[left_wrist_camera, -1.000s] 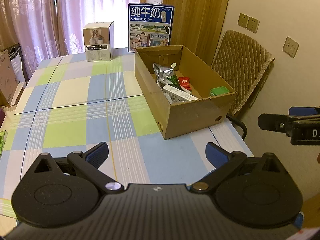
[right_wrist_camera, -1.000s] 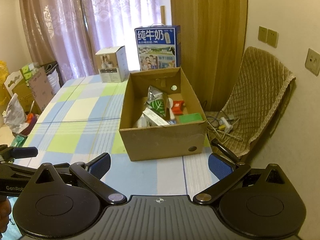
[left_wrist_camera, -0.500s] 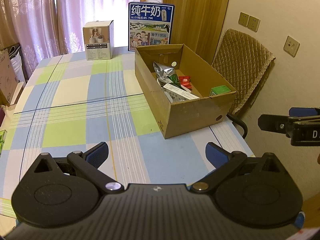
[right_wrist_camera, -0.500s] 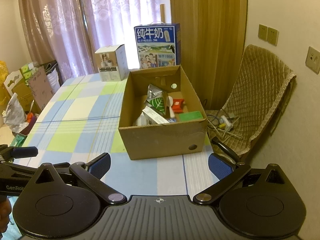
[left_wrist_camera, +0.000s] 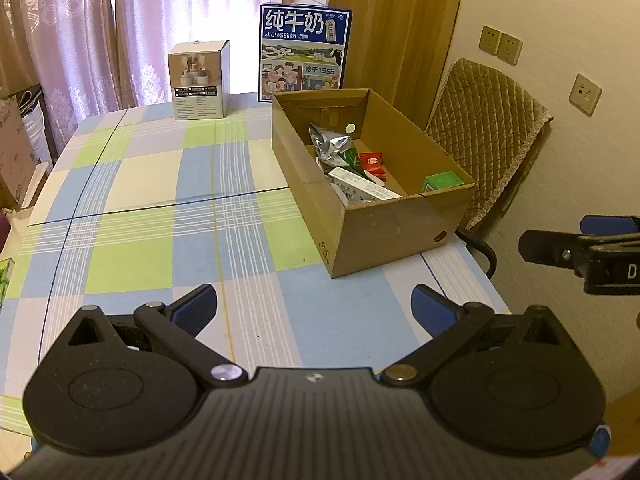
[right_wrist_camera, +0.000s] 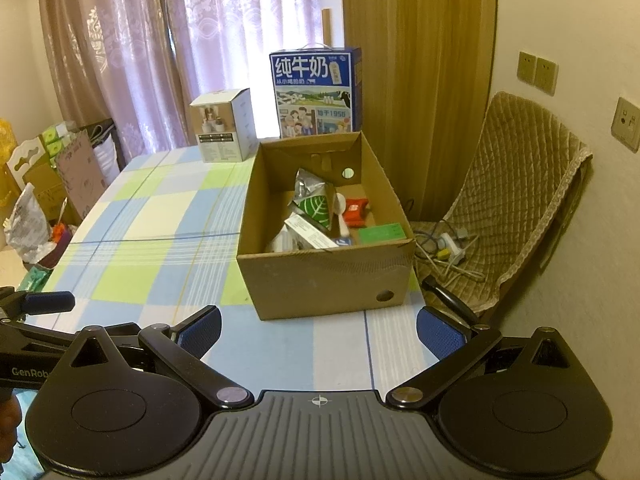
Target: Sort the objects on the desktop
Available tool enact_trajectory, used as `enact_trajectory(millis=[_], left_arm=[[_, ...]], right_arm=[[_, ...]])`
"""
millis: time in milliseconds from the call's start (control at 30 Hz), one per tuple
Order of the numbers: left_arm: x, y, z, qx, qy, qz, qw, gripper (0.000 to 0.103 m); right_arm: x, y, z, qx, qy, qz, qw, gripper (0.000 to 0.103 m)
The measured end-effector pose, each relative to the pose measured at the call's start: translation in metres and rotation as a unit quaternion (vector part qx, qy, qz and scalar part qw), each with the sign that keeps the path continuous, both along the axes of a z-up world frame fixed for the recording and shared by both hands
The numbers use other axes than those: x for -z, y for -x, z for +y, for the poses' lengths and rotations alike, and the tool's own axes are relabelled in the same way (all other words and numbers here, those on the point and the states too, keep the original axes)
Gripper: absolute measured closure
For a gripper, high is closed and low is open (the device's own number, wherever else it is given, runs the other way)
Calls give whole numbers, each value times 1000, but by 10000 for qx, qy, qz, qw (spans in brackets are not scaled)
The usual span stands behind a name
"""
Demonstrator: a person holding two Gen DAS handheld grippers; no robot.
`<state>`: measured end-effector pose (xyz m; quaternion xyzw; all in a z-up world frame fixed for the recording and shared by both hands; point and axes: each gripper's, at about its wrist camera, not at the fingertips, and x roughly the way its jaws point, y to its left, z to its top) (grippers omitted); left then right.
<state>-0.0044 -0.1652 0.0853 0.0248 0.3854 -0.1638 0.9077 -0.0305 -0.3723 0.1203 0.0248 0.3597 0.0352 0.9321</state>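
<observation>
An open cardboard box [left_wrist_camera: 384, 224] [right_wrist_camera: 328, 280] stands at the right side of the checked tablecloth [left_wrist_camera: 160, 208] [right_wrist_camera: 160, 240]. Inside lie a silver and green snack bag [left_wrist_camera: 334, 146] [right_wrist_camera: 314, 204], a red packet [left_wrist_camera: 371, 162] [right_wrist_camera: 355, 211], a long white carton [left_wrist_camera: 366, 186] [right_wrist_camera: 310, 234] and a small green box [left_wrist_camera: 442, 181] [right_wrist_camera: 380, 233]. My left gripper [left_wrist_camera: 314, 308] hovers open over the near table edge, nothing between its blue pads. My right gripper [right_wrist_camera: 318, 330] is open too, in front of the box, holding nothing. Each gripper shows at the edge of the other's view.
A blue milk carton case [left_wrist_camera: 304, 54] [right_wrist_camera: 318, 92] and a small white product box [left_wrist_camera: 198, 80] [right_wrist_camera: 224, 126] stand at the table's far edge before the curtains. A quilted chair [left_wrist_camera: 488, 136] [right_wrist_camera: 516, 200] with cables on its seat sits right of the table. Bags and cartons crowd the floor at left [right_wrist_camera: 36, 192].
The right gripper's view has drifted slightly back from the box. The left gripper has barely moved. Both stay open and empty.
</observation>
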Motion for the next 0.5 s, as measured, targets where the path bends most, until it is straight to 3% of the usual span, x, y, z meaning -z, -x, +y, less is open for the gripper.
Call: enact_trajectory(millis=[500], left_arm=[[0,-1,0,-14,66,-69,10000,1]], right_arm=[[2,1,1,-13,20,-1,10000,2]])
